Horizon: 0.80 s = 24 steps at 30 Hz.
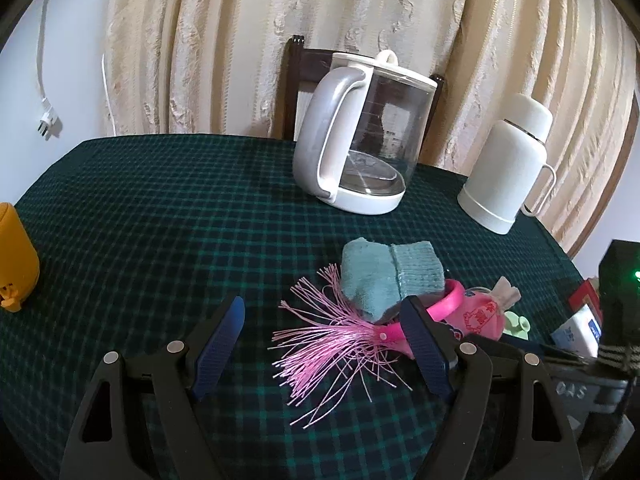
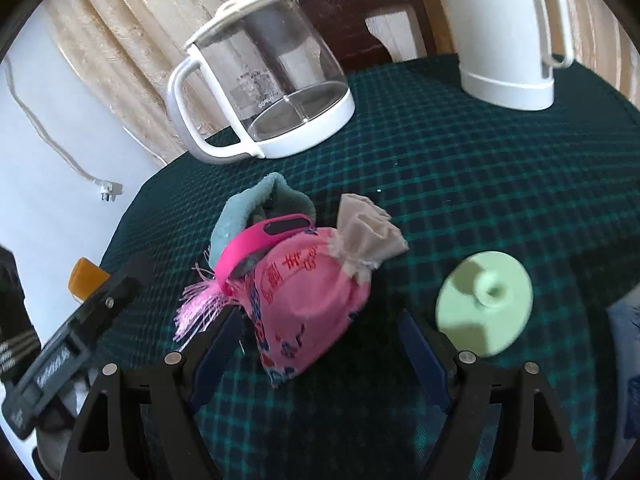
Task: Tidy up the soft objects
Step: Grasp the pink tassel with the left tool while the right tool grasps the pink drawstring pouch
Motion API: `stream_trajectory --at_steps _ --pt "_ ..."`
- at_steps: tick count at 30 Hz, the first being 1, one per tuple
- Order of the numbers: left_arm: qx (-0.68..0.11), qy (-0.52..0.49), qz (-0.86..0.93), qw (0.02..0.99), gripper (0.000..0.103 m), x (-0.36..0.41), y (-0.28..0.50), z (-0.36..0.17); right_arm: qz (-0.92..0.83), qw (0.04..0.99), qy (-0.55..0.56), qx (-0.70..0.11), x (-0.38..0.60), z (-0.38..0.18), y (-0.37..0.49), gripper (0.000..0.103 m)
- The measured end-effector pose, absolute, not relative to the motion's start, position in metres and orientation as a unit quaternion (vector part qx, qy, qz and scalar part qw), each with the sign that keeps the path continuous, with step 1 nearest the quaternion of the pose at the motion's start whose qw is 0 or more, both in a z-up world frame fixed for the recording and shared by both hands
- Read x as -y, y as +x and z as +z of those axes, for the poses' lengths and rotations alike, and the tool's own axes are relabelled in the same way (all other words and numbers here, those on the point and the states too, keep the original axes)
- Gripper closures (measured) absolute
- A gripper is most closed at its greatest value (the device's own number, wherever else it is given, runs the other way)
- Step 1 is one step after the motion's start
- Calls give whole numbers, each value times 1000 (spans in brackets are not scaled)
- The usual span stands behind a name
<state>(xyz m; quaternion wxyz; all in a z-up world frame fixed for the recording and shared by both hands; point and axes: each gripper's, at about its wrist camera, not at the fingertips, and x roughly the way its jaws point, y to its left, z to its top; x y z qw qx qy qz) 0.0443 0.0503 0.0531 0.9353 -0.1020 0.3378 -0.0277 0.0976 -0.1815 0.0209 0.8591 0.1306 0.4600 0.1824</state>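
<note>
Here, in the left wrist view, the left gripper [image 1: 322, 344] is held low over the worktop [image 1: 160, 220], its jaws spread wide and nothing gripped between them. The teal sock [image 1: 388, 276] is taken as landmark: it is seen folded on the checked cloth, in front of the glass kettle [image 1: 360, 136]. A pink tassel [image 1: 336, 344] is fanned out just in front of the sock, a pink wristband [image 1: 444, 304] is curled against its near side, and a pink pouch [image 1: 482, 316] is seen to its right. A white flask [image 1: 512, 164] is stood well behind and to the right.

In the right wrist view, the right gripper [image 2: 320, 344] is likewise seen with jaws open and empty. The pouch [image 2: 308, 292] lies between the fingertips, directly in front of the sock [image 2: 256, 208], with the wristband [image 2: 264, 240] touching both. A pale green disc [image 2: 486, 300] lies well to the right of the sock.
</note>
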Motion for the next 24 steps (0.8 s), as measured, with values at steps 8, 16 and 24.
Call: stream_trajectory --at_steps 8,16,24 --pt "-344 -108 -30 932 22 -52 46 49 198 853 139 -462 173 18 105 44" --pt "-353 -104 -36 929 22 -48 49 44 199 869 133 -432 188 34 86 55" --pt "-361 -79 -60 927 22 -27 51 41 182 880 149 -412 219 41 60 55"
